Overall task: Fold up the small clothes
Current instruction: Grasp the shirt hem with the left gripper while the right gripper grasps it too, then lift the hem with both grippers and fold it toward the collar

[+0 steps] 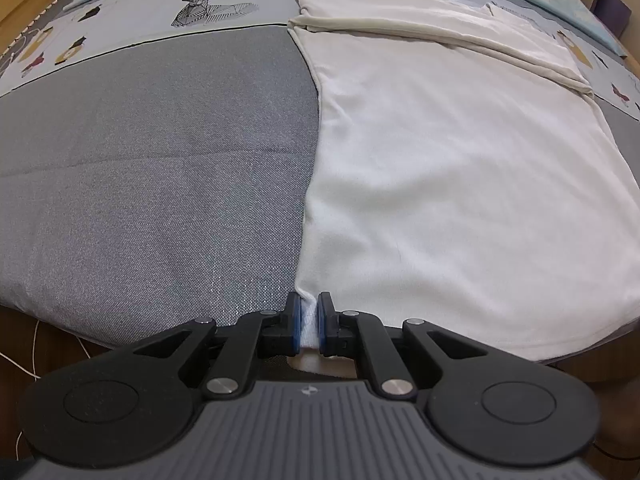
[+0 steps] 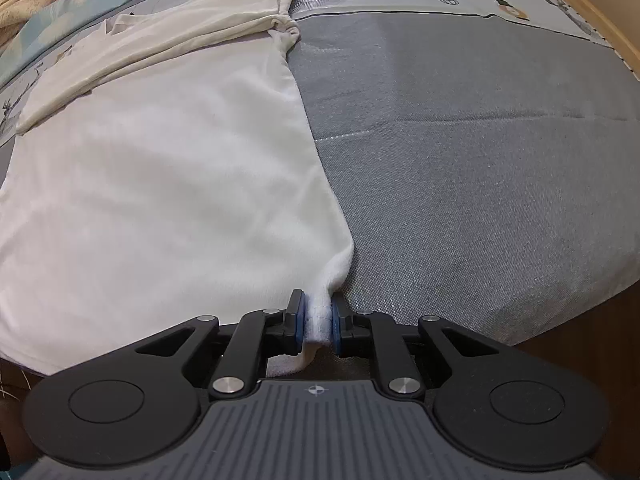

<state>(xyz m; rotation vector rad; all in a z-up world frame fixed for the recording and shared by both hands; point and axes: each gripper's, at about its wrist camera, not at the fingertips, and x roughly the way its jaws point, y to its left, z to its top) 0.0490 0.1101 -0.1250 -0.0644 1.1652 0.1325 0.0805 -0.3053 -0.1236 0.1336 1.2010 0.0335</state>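
Gripping 1 white shirt (image 1: 460, 184) (image 2: 168, 184): 2 grippers, left gripper (image 1: 309, 322), right gripper (image 2: 318, 322).

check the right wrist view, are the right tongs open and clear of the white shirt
No, the right tongs are shut on the near corner of the white shirt, with the cloth pinched between the blue pads.

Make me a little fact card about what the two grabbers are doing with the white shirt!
garment: white shirt, spread flat, its sleeves folded across the far end
surface: grey bed cover with a picture-printed strip at the far side
left gripper: shut on the shirt's near left corner
right gripper: shut on the shirt's near right corner
shirt's near hem: at the bed's near edge, pinched at both corners
fold so far: sleeves in, body not yet folded over
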